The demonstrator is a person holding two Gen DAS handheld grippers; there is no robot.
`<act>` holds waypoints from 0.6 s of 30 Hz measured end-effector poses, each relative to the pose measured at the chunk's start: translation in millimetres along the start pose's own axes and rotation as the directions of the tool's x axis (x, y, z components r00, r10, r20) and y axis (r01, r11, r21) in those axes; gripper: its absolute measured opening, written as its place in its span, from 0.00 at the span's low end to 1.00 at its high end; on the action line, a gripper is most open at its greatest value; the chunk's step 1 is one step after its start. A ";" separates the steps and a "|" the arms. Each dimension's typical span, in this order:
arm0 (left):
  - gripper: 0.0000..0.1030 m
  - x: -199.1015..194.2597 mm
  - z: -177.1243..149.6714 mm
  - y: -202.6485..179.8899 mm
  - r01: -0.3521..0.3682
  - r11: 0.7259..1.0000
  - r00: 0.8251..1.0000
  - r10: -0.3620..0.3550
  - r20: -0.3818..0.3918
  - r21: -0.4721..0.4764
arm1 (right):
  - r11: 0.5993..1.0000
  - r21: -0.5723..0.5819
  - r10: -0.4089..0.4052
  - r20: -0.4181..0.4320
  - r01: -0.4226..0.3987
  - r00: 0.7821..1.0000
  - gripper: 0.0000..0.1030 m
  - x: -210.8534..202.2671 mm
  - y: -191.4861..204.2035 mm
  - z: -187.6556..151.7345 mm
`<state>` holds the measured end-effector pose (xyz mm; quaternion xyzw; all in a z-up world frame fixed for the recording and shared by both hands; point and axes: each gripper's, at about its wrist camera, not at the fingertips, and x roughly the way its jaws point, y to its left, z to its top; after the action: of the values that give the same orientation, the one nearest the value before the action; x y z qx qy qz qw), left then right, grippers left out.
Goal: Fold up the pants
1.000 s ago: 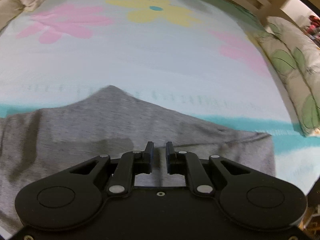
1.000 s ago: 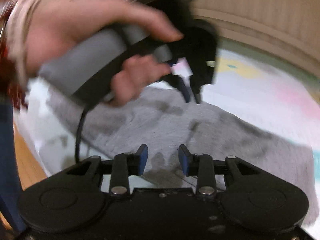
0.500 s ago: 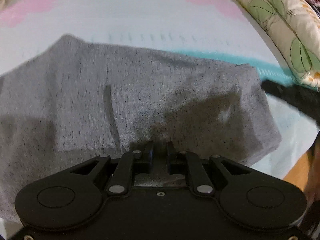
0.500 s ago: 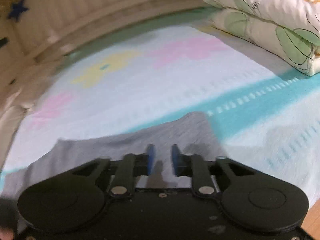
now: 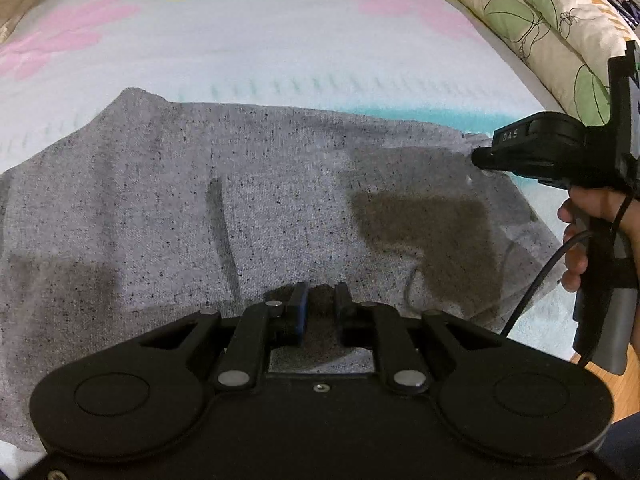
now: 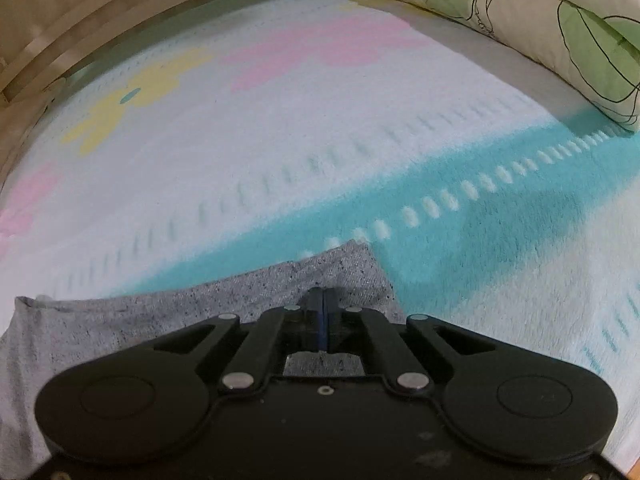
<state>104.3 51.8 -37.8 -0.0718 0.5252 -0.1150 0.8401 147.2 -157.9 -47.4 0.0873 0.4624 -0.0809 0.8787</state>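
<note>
The right gripper (image 6: 322, 312), half-open and clear 0.5 s ago, now has its jaws clenched on the pants (image 5: 240, 208) corner at 3 o'clock on the bed (image 5: 280, 40). The left gripper (image 5: 320, 300) remains released above them. Fold lift can begin.

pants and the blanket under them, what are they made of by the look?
Pants: looks like soft jersey or sweatshirt knit, matte heather grey with dark flecks, lying limp. Blanket: seems a fuzzy fleece or terry, matte, with a nappy texture and a printed or woven flower pattern; which of the two I cannot tell.
</note>
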 end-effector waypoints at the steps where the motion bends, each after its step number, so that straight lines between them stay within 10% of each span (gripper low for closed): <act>1: 0.20 -4.2 -1.5 1.7 -0.006 1.000 1.000 0.006 0.008 -0.002 | 1.000 -0.004 -0.004 0.007 0.004 1.000 0.00 -3.9 1.3 -1.1; 10: 0.24 -55.4 -14.7 52.8 -0.174 0.979 0.974 0.187 0.130 -0.106 | 0.982 -0.160 0.120 0.117 -0.101 0.986 0.07 -61.9 74.9 -20.0; 18: 0.24 -93.9 -39.1 131.4 -0.228 0.895 0.951 0.289 0.108 -0.383 | 0.878 -0.316 0.356 -0.069 -0.359 0.932 0.08 -87.3 165.9 -69.5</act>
<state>45.1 203.6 -5.4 -0.1656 0.4720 0.1043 0.8596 79.9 24.5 -0.9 0.0261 0.4490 0.1597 0.8788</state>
